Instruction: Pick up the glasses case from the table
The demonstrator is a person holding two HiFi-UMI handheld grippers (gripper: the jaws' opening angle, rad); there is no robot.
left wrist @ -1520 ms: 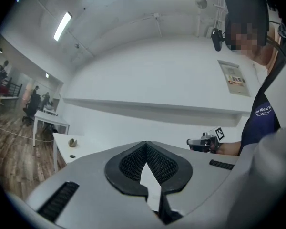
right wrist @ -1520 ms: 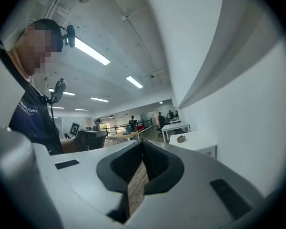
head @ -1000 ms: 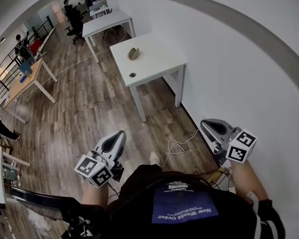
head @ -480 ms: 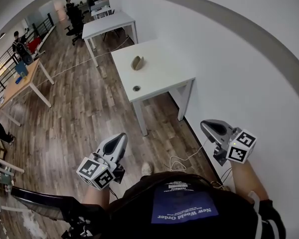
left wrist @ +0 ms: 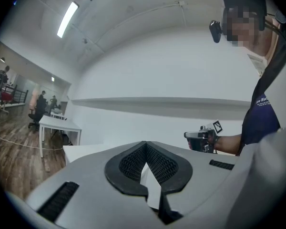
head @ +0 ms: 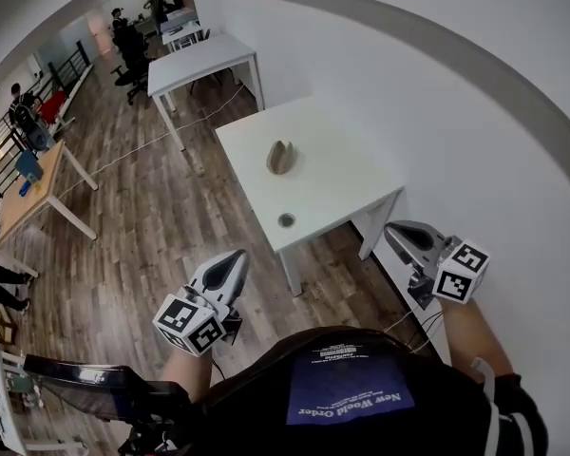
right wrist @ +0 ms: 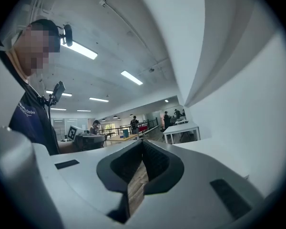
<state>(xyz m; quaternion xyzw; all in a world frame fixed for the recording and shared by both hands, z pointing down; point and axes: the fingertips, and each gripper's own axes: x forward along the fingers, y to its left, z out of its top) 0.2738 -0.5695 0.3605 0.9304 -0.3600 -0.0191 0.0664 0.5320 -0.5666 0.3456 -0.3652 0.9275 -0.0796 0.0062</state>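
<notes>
Glasses case (head: 280,157): tan, oval, lying flat on the white table (head: 347,164), around the middle of the top and a little toward its floor-side edge. In the head view its long axis runs away from the person, leaning slightly right. I cannot tell one end from the other. No writing readable on it.

Small dark round thing (head: 286,220) on the same table, near the closest edge, apart from the case.

Case relative to jaws: it is ahead of both grippers and well apart from them, roughly between the lines they point along. Neither gripper view shows it.

- Left gripper (head: 236,258): over the wood floor (head: 161,217), short of the table. Jaws clenched, nothing between them; the left gripper view (left wrist: 145,152) shows the pads meeting.
- Right gripper (head: 396,232): beside the table's near right corner, close to the white wall (head: 437,112). Jaws likewise pressed together and empty (right wrist: 142,152).

Writing: the shirt (head: 350,402) reads "New World Order", white on dark blue, upside down in the head view. Each marker cube (head: 187,324) carries black-and-white squares, no letters.
</notes>
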